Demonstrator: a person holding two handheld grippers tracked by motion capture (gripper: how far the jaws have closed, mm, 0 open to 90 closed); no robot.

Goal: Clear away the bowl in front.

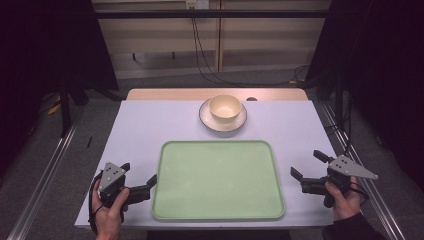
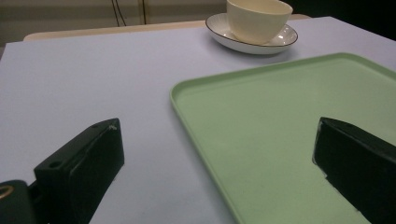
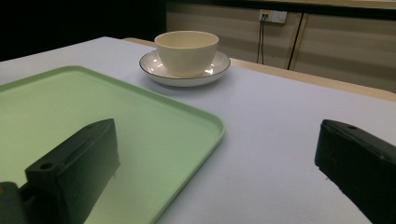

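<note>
A cream bowl (image 1: 225, 107) stands on a white plate (image 1: 206, 117) with a dark rim at the far middle of the table. In front of it lies a pale green tray (image 1: 218, 180), bare. My left gripper (image 1: 138, 173) rests at the tray's near left corner, jaws wide apart with nothing between them. My right gripper (image 1: 309, 163) sits off the tray's right edge, also open with nothing in it. The left gripper view has the tray's corner (image 2: 280, 126) between the jaws, bowl (image 2: 258, 19) beyond. The right gripper view shows the tray (image 3: 93, 112), bowl (image 3: 187, 51) and plate (image 3: 219, 65).
The table (image 1: 150, 125) has a light blue-grey top with a wooden strip along its far edge. Metal rails (image 1: 47, 170) run along both sides on the floor. Cables (image 1: 205, 65) hang against the back wall, and dark curtains flank the space.
</note>
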